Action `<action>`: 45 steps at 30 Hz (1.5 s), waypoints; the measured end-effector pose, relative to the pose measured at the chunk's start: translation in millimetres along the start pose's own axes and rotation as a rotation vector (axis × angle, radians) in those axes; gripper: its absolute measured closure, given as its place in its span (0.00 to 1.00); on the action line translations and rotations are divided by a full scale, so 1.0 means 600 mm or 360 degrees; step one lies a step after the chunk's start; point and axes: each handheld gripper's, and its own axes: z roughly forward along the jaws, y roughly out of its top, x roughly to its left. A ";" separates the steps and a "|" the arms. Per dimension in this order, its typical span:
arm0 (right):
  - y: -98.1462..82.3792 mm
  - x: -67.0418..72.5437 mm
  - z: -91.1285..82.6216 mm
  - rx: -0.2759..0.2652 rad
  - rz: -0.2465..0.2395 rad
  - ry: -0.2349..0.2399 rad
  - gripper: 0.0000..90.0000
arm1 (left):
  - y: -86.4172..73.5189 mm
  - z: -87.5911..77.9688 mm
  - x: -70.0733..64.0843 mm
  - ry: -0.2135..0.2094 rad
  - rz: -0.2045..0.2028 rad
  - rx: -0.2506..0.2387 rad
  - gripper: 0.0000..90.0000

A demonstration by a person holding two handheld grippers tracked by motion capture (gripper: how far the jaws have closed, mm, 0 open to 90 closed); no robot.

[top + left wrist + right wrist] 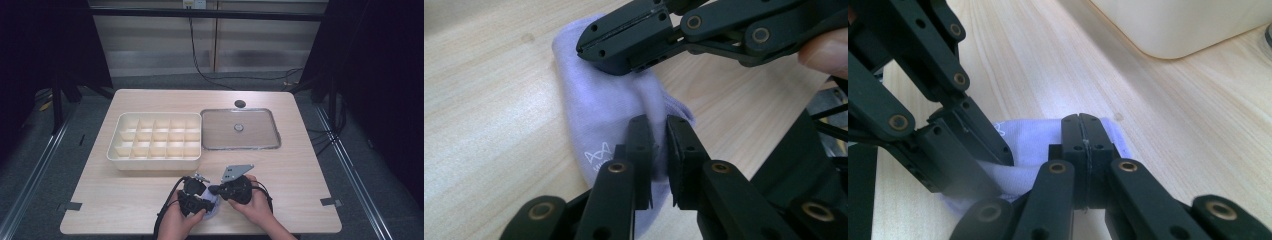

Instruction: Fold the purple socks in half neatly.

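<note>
The table [150, 195] bears a tray [154, 141] well beyond a lilac sock [599, 110] lying at its near edge. Both grippers meet there: the right gripper [1081, 131] is clenched over the sock's far end, while the left gripper [660, 131] straddles a fold, slightly parted.

We count five things on one pale wooden bench [125, 200].
One lilac sock [599, 115], one cream compartment tray [154, 156], one clear flat lid [240, 146], two black grippers: left [200, 178], right [214, 189].

Light wood table [125, 200]: divided cream tray [154, 140], clear lid [240, 129], pale purple sock [609, 105] at near edge.
</note>
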 end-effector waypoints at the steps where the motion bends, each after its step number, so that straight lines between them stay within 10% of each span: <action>1: -0.001 0.000 0.000 0.0000 -0.0004 0.0001 1.00 | 0.001 -0.002 -0.001 -0.0003 0.0004 0.0001 0.88; 15: -0.002 0.000 -0.001 -0.0009 0.0003 -0.0006 1.00 | 0.014 -0.042 0.011 0.0013 -0.0039 -0.0130 0.87; 45: -0.001 0.002 0.001 -0.0010 -0.0024 -0.0034 1.00 | 0.001 0.001 0.007 0.0070 0.0028 0.0022 0.99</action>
